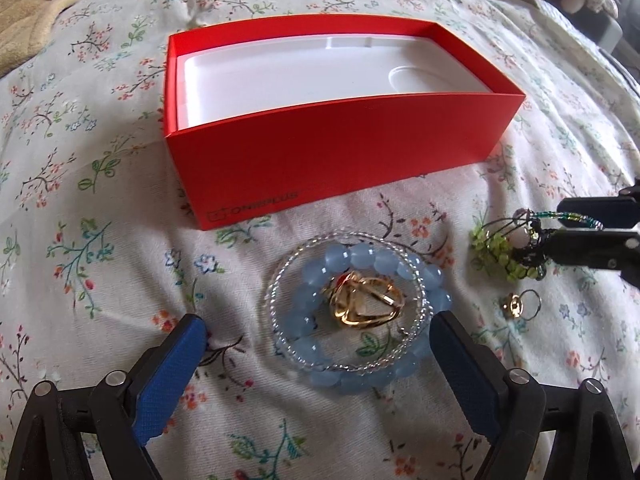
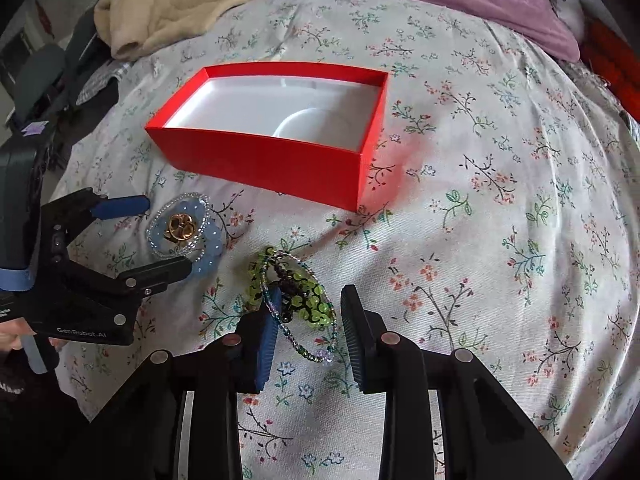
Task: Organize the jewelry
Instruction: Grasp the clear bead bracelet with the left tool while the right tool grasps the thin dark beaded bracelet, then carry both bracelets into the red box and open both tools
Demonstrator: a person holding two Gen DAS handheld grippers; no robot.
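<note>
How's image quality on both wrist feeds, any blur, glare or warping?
Left wrist: even daylight, the gold ring and blue bead bracelet look soft and smeared, the red box sharper. Right wrist: strong fisheye bending of the floral sheet, dark corners, no harsh glare.

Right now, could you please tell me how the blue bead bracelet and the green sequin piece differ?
The blue bead bracelet lies flat in a round loop; the green sequin piece is a bunched tangle. The bracelet encircles gold jewelry between the open left tongs; the sequin piece sits between the right tongs. Both remain outside the red box.
</note>
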